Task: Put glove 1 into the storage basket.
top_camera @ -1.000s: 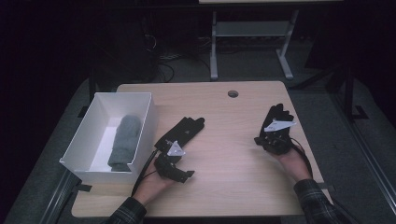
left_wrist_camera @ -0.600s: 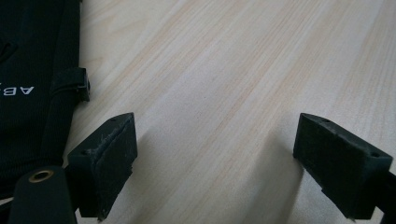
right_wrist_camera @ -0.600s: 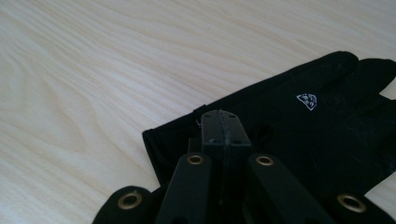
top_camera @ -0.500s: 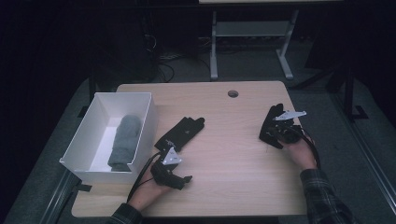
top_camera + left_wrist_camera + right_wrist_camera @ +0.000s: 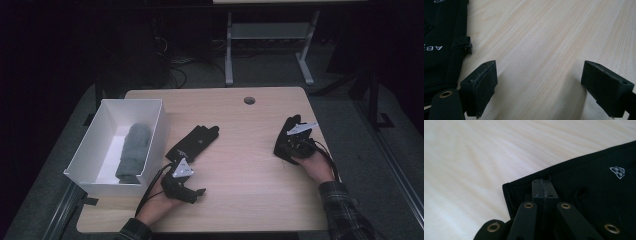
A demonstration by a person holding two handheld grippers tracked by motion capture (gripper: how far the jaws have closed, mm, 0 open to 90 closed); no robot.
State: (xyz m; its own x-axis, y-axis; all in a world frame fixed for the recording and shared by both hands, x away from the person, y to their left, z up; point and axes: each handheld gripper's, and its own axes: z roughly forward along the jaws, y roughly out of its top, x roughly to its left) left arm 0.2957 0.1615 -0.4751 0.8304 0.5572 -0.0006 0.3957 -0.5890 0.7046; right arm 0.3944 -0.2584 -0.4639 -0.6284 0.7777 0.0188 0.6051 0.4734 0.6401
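Black jaws of my left gripper point(image 5: 539, 87) have just been opening and stand wide apart over bare wood, nothing between them; one glove point(image 5: 194, 142) lies just beside it. My right gripper point(image 5: 543, 188) is pressed together over the edge of the second glove point(image 5: 594, 192), near the right table point(image 5: 250, 165) edge. Beyond, a white box point(image 5: 155, 130) holds a grey roll point(image 5: 134, 152).

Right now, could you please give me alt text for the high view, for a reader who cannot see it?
A person's left gripper, jaws open, rests beside a black glove on a wooden table, while the right gripper sits on a second black glove. A white box at the left holds a grey glove.
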